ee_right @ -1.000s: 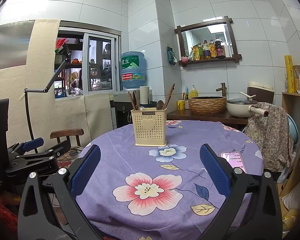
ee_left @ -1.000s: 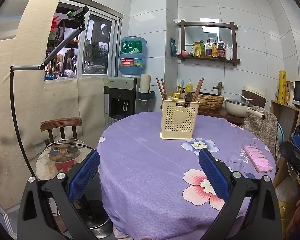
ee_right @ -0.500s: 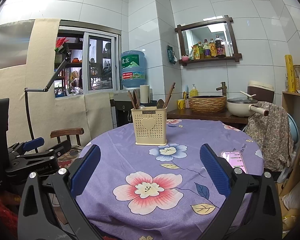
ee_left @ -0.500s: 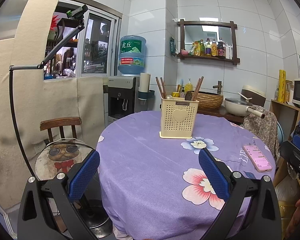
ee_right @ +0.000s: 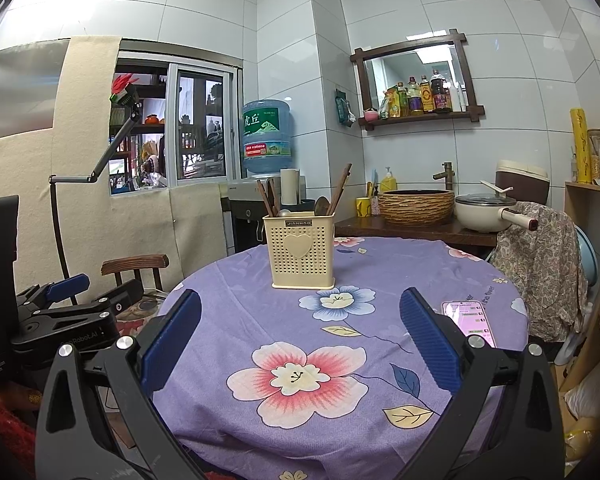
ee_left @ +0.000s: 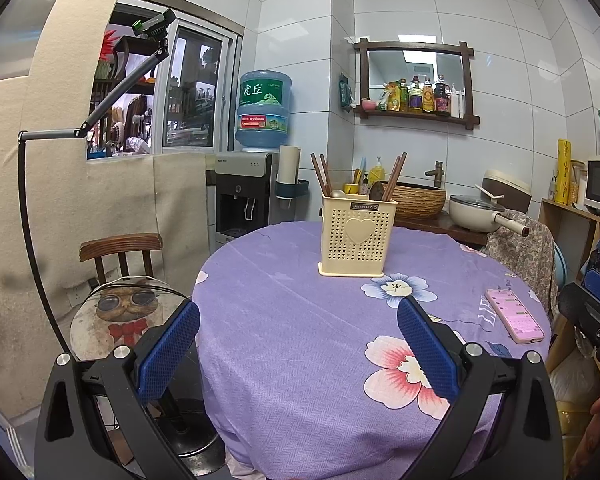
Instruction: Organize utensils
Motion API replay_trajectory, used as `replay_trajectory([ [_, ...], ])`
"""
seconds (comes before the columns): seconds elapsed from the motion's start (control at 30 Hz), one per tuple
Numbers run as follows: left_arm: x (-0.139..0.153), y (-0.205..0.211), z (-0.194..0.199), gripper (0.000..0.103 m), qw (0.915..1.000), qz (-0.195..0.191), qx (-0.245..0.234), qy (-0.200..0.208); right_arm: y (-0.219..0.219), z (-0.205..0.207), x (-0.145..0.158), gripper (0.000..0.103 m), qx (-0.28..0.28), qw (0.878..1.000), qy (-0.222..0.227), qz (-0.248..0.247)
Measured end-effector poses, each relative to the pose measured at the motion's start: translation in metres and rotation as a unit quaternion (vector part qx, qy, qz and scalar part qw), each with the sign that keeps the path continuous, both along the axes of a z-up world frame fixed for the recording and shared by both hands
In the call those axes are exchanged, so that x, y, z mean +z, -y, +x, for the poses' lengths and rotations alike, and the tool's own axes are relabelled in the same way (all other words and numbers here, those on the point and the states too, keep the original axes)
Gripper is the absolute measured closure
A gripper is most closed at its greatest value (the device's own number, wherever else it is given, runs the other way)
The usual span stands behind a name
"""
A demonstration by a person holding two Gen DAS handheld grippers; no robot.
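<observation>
On the round surface (ee_left: pixel 300 360), draped in purple floral cloth, a cream perforated plastic utensil holder (ee_left: pixel 356 236) with an embossed heart is seen from the left wrist, upright, wooden chopsticks (ee_left: pixel 396 176) slanting out of it. The left gripper (ee_left: pixel 298 336) is held with jaws released, nothing between the ribbed blue pads. A pink phone (ee_left: pixel 514 315) lies flat to the right.

From the right wrist, the utensil holder (ee_right: pixel 299 250) is seen beyond the right gripper (ee_right: pixel 300 334), whose jaws are likewise spread and empty.
</observation>
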State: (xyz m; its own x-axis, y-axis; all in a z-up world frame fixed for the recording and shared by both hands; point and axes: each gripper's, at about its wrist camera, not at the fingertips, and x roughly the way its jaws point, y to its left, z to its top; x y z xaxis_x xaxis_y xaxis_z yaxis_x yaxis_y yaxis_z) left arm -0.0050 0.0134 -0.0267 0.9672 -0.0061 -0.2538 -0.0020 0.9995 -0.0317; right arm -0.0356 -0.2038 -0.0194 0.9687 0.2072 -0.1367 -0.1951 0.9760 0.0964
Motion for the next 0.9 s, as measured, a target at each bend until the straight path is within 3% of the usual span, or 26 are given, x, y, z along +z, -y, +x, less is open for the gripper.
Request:
replay_trajectory([
  [0.9,-0.0059,-0.0013,-0.0006,0.006,1.0000,0.003,-0.004,-0.005,-0.0005,0.0013,-0.0041,0.005,0.002,1.000,-0.004,0.000],
])
